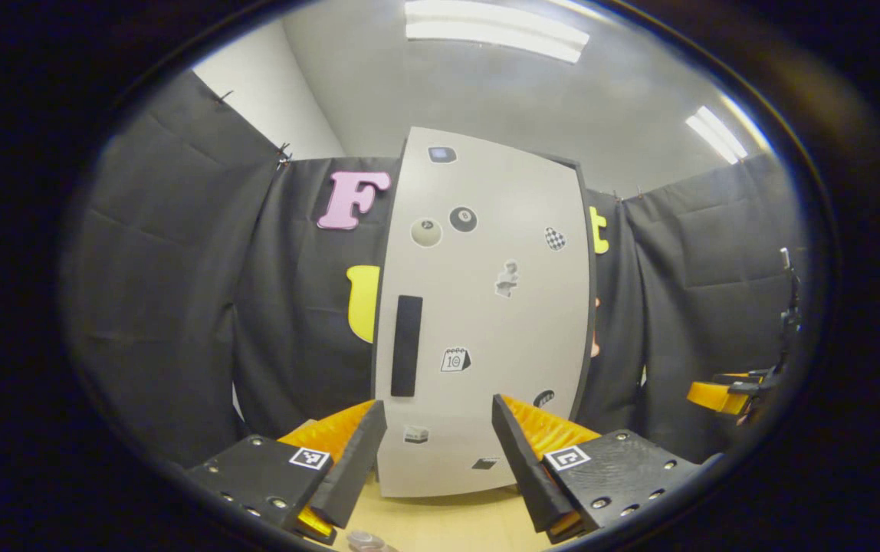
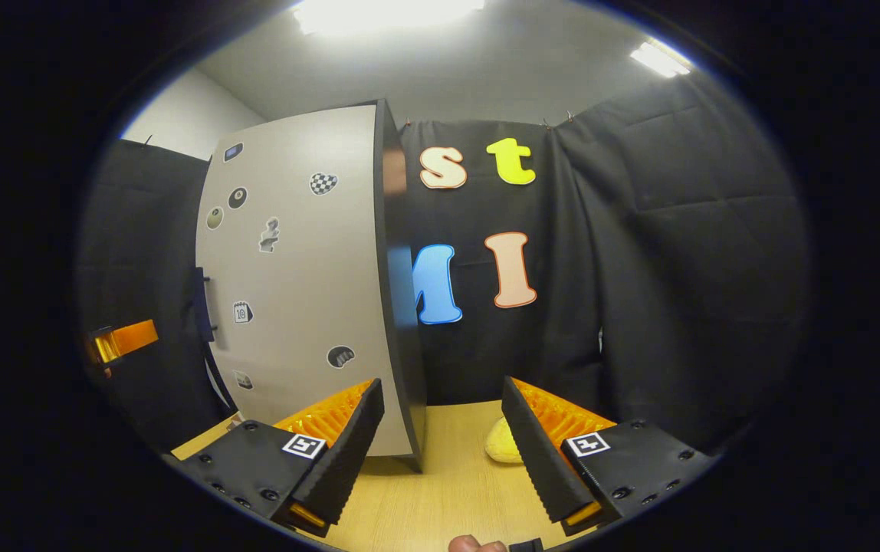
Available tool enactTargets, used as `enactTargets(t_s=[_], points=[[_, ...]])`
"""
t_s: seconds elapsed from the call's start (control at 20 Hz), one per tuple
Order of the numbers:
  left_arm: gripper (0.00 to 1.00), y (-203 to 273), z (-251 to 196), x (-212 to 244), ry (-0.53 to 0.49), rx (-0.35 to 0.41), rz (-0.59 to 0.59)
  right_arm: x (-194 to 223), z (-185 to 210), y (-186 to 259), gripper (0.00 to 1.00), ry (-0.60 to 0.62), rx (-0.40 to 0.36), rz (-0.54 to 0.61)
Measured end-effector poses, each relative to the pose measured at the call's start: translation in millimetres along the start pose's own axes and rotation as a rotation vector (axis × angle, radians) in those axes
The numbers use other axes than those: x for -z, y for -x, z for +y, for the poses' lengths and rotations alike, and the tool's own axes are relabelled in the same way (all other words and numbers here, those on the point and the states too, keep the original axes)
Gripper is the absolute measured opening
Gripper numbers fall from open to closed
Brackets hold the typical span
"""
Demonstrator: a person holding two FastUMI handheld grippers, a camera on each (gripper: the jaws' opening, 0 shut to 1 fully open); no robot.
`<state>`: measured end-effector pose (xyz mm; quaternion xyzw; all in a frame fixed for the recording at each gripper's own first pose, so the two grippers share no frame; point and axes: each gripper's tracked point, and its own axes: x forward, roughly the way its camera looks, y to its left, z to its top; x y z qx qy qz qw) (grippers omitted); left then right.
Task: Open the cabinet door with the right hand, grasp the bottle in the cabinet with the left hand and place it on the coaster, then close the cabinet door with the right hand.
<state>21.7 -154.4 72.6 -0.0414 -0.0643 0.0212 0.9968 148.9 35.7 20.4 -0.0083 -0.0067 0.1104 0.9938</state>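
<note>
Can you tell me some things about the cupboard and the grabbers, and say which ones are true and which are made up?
1. The cabinet door is shut. True.
2. The left gripper is holding a bottle. False: its jaws stand open with nothing between them.
3. The door has a dark handle and stickers on it. True.
4. The right gripper is clamped on the handle. False: its jaws stand open, short of the cabinet.
5. The cabinet stands on a wooden table. True.
</note>
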Motion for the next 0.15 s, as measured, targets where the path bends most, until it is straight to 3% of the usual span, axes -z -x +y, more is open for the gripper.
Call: enactTargets(t_s=[0.15], points=[[0.86,-1.1,11.2,16.1,-0.04,0.008,0.033,9.8,10.3,-4.8,0.98,0.014,0.007,0.017]])
